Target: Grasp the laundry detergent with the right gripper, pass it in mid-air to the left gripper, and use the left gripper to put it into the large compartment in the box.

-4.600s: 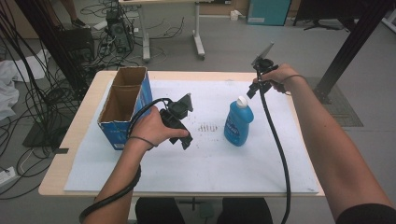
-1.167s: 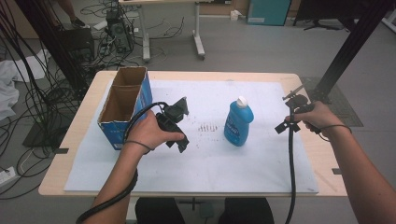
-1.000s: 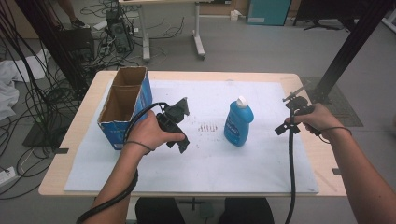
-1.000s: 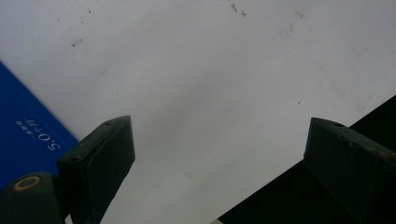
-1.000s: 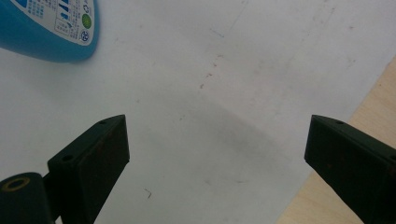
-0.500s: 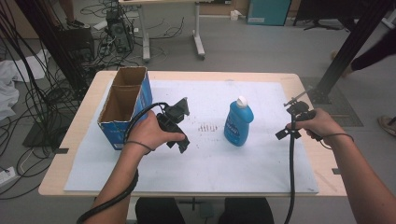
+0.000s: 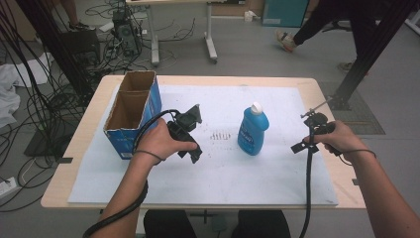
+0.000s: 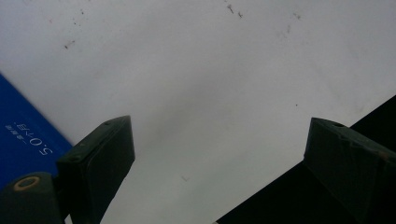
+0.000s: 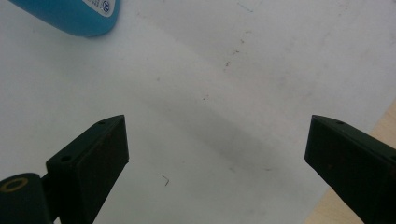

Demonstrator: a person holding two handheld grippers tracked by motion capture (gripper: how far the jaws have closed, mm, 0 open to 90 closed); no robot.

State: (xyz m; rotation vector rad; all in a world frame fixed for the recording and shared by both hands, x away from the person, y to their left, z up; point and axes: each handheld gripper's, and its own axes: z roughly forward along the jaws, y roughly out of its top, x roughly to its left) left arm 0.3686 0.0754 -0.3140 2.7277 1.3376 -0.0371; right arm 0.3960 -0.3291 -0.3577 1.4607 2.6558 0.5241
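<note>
A blue bottle (image 7: 252, 130) with a white cap stands upright on the white sheet (image 7: 223, 173), right of the table's middle. My left gripper (image 7: 187, 133) rests low over the sheet between the cardboard box (image 7: 132, 111) and the bottle. In the left gripper view its jaws (image 8: 217, 123) stand wide open over bare sheet, with a blue box wall (image 8: 23, 135) at the left. My right gripper (image 7: 309, 136) is held to the right of the bottle, near the sheet's right edge. Its jaws (image 9: 217, 119) are wide open and empty, with the bottle's base (image 9: 70, 14) at the upper left.
The open box with blue sides stands at the table's left. Bare wood of the table (image 9: 336, 205) shows just beyond the sheet's right edge. A person's legs (image 7: 317, 25) cross the floor behind the table, and cables (image 7: 49, 74) lie on the floor at the left.
My right gripper came down from behind the bottle to the table's right side and has since drifted slightly right. The left gripper has not moved. A person has walked into the background.
</note>
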